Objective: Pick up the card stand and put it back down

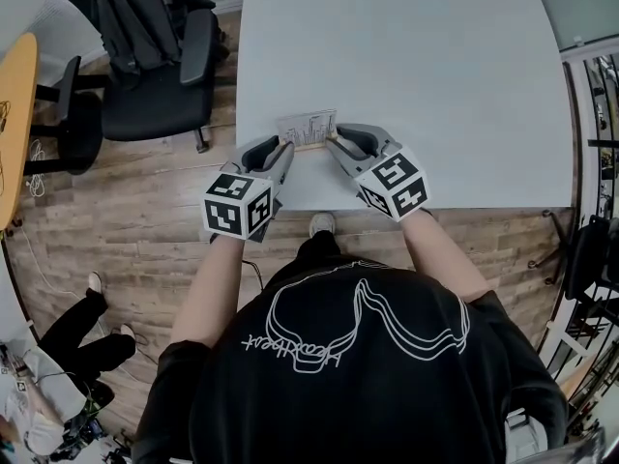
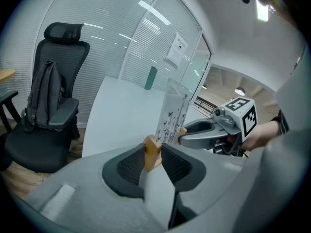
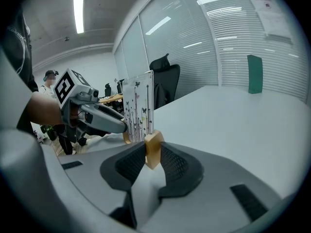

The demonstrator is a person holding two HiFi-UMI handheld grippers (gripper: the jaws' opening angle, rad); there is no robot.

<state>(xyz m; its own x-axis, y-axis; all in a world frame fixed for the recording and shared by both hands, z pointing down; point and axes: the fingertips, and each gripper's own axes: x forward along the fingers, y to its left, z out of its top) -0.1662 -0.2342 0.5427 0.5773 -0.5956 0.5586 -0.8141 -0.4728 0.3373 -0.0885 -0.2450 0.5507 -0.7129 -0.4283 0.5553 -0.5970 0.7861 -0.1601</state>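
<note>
Resting on the white table [image 1: 406, 56], right at its near edge: a card stand [image 1: 308, 129], upright, with a pale wooden base [image 3: 152, 148] and a clear panel [image 3: 138, 106] holding a white card printed with small dark butterflies and stems. Gripped at both ends of that base, left gripper [image 1: 283, 151] on one end and right gripper [image 1: 335, 145] on the other, each clenched with ribbed black pads [image 2: 129, 166] pressed against the wood.
</note>
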